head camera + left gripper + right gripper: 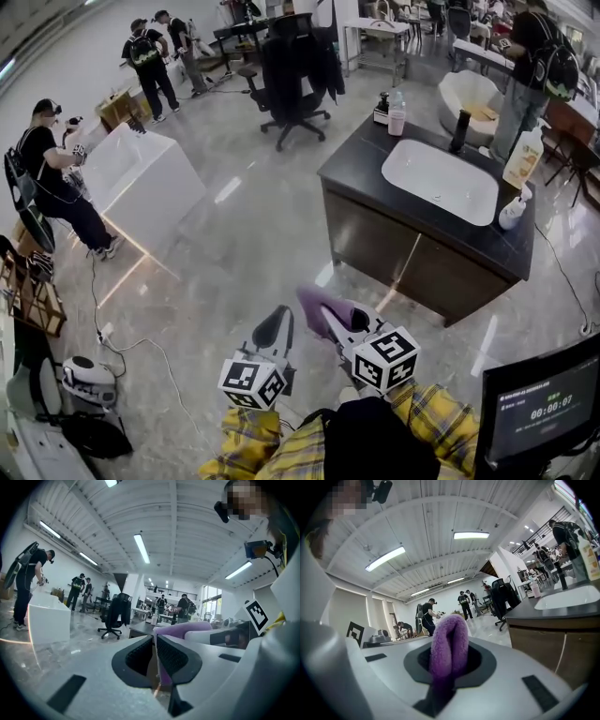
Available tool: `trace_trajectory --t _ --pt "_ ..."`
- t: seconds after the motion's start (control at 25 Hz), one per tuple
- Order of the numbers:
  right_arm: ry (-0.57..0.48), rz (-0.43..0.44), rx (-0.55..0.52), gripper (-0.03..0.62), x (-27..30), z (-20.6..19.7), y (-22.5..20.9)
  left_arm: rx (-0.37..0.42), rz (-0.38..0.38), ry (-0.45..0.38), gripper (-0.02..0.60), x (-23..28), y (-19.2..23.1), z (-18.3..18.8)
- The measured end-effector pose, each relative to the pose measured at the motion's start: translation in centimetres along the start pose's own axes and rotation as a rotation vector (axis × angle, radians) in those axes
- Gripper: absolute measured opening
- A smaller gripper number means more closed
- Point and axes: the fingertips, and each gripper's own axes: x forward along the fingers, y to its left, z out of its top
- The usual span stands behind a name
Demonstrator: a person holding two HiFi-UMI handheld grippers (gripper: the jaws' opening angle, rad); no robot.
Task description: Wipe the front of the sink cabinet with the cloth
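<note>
The sink cabinet (394, 253) stands ahead and to the right, with a dark top, a white basin (439, 180) and a brown front (555, 653). My right gripper (323, 314) is shut on a folded purple cloth (449, 648), held in the air about a step short of the cabinet front. In the head view the cloth (319, 307) sticks out past the jaws. My left gripper (275, 330) hangs just left of it, shut with nothing in it; its jaws (154, 656) meet. The cloth (187, 629) shows at the right of the left gripper view.
A black tap (459, 131), soap bottles (521, 159) and a small pink bottle (397, 114) stand on the cabinet top. A black office chair (292, 80) is behind it, a white block (141, 178) at left. Several people stand around. A monitor (539, 408) is at lower right.
</note>
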Motion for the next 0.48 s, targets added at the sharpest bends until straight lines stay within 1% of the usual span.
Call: trace_trajectory --t 0.24,0.48 --pt "0.001 -0.043 0.017 0.044 0.6 0.0 -3.6 0.013 -0.056 0.035 0.031 4.1 -0.6 -0.8" --pt "-0.002 -0.073 0.018 0.044 1.4 0.7 -5.2 0.026 -0.096 0.042 0.031 6.5 -0.4 -0.3"
